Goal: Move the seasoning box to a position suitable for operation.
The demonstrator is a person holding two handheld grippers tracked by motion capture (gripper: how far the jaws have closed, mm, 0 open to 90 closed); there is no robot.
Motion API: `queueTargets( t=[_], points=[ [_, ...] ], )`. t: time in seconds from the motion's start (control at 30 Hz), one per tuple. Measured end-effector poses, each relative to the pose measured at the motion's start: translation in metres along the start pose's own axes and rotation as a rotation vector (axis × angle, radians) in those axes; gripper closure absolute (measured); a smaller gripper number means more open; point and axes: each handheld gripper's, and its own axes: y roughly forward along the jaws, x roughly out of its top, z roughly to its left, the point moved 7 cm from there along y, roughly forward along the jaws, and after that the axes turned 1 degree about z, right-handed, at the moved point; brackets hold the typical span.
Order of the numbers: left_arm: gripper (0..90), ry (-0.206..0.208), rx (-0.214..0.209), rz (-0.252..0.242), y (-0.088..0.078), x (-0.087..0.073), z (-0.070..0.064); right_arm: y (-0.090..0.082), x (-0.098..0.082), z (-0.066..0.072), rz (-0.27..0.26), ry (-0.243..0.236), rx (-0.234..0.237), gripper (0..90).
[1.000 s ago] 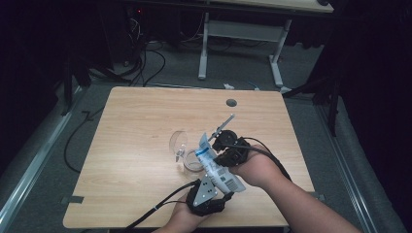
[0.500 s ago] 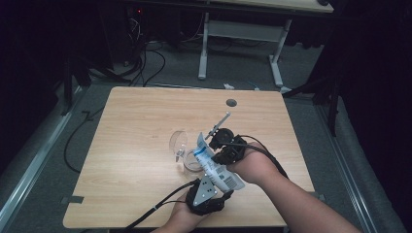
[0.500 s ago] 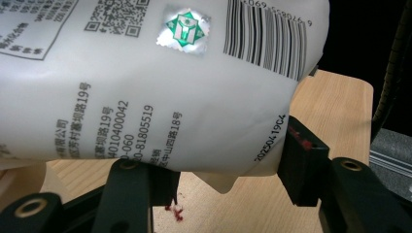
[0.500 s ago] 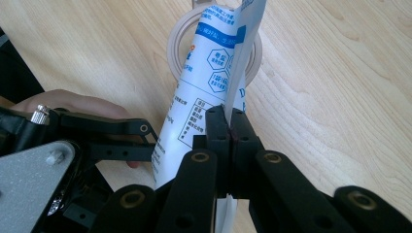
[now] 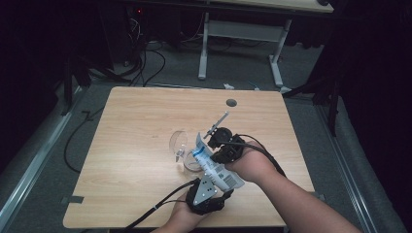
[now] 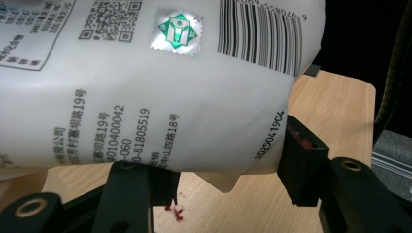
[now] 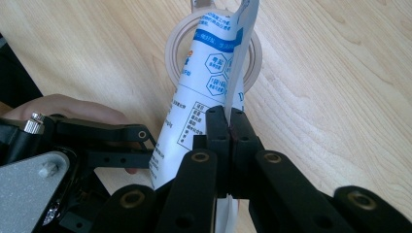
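Left gripper clamps the fat lower body of the pouch, jaws set wide around it, carrying its weight. Right gripper pinches the pouch's upper edge flat between fully closed jaws, apparently to steer the mouth. So held, the pouch tilts over the clear bowl on the table, probably for pouring.
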Motion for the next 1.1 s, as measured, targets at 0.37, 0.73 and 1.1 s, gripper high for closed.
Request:
queueTargets(
  t=[0.37, 0.73, 1.1],
  points=[
    [48.7, -0.003, -0.005, -0.005, 0.0006, 0.0019, -0.0003, -0.0007, 0.0005, -0.0009, 0.002, -0.006, 0.003, 90.0],
    [48.7, -0.003, -0.006, -0.002, 0.0011, 0.0037, 0.0009, 0.0002, 0.0026, -0.0018, 0.002, -0.007, 0.004, 90.0],
    [49.0, -0.003, -0.006, 0.001, 0.0013, 0.0051, 0.0026, 0.0011, 0.0043, -0.0035, 0.000, -0.005, 0.008, 90.0]
  ],
)
